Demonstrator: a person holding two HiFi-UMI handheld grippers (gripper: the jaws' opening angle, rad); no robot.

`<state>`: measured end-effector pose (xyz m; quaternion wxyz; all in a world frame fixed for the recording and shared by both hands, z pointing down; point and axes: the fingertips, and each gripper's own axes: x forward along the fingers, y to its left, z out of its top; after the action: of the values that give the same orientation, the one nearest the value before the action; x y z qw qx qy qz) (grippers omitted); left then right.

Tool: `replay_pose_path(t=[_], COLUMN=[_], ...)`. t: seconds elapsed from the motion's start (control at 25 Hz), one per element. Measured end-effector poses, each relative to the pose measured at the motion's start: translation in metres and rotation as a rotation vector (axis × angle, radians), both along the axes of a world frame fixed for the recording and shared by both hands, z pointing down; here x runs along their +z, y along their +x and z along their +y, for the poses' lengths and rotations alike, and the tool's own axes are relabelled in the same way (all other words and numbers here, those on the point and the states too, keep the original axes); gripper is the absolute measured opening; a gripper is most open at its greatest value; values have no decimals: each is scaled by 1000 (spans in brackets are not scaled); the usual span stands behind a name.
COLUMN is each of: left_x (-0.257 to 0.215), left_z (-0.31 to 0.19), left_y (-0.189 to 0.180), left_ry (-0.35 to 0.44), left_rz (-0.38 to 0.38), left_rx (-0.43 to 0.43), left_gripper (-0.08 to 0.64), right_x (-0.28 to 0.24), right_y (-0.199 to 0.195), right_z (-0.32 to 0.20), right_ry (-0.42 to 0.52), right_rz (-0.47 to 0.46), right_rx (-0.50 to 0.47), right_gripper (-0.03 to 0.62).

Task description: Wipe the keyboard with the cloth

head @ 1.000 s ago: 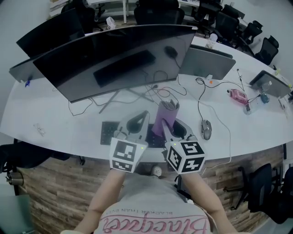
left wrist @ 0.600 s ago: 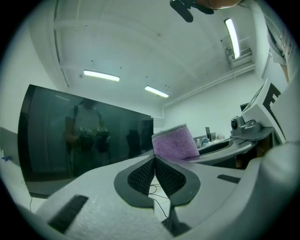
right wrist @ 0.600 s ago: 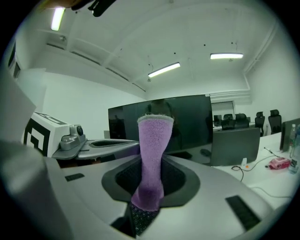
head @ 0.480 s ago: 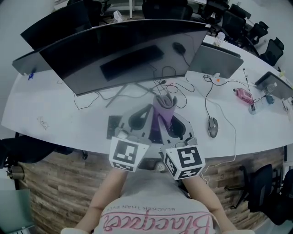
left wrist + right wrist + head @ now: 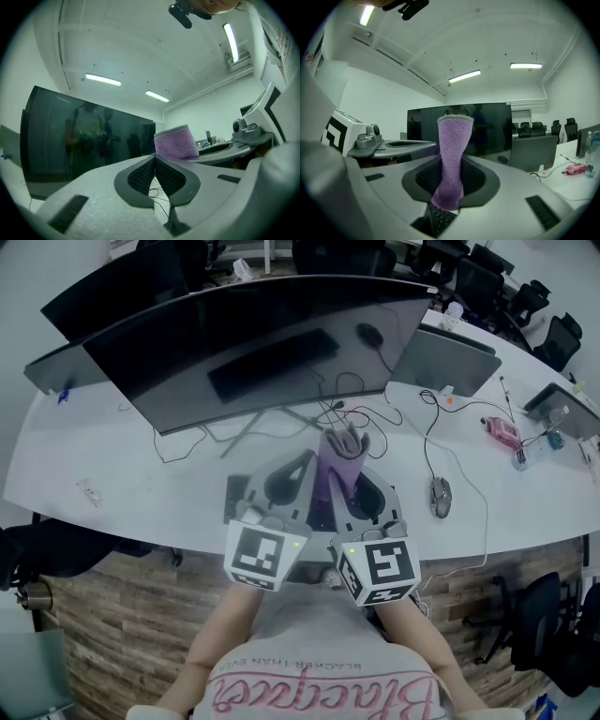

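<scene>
- The right gripper (image 5: 449, 183) is clamped on the purple cloth (image 5: 452, 150). The jaws pinch its lower part, and the rest stands up tall above them.
- In the head view this cloth (image 5: 339, 457) rises from the right gripper (image 5: 345, 487), over the middle of the near edge of the white desk (image 5: 141, 474).
- The left gripper (image 5: 154, 160) has its jaws closed, with the black ribbed pads meeting at the tips and nothing between them. From its own camera the cloth (image 5: 176, 143) shows just to its right.
- In the head view the left gripper (image 5: 302, 470) sits just beside the right one, and both point away from the person.
- The black keyboard (image 5: 233, 498) lies on the desk under both grippers. Its left end shows past the left gripper, and some keys (image 5: 440, 220) are visible below the right jaws.
- The cloth's lower end hangs close above the keys; whether it touches them is hard to say.
- A wide curved monitor (image 5: 234, 343) stands across the far side of the desk, with cables trailing beneath it.
- A mouse (image 5: 439, 495) rests on the desk to the right of the grippers.
</scene>
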<state>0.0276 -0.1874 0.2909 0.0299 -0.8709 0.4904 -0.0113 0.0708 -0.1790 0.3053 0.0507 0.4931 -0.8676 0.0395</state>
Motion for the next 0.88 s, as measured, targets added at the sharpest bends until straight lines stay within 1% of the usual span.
replay_pose_path(t=[0.28, 0.88], left_x=[3, 1], left_z=[0, -1], left_y=[0, -1], left_ry=[-14, 0], left_rz=[16, 4], left_rx=[14, 39], left_gripper=[5, 5], right_x=[-1, -1], right_y=[0, -4], right_z=[-2, -2], right_ry=[10, 9], right_rz=[5, 12], right_rx=[21, 26], right_gripper=[83, 84])
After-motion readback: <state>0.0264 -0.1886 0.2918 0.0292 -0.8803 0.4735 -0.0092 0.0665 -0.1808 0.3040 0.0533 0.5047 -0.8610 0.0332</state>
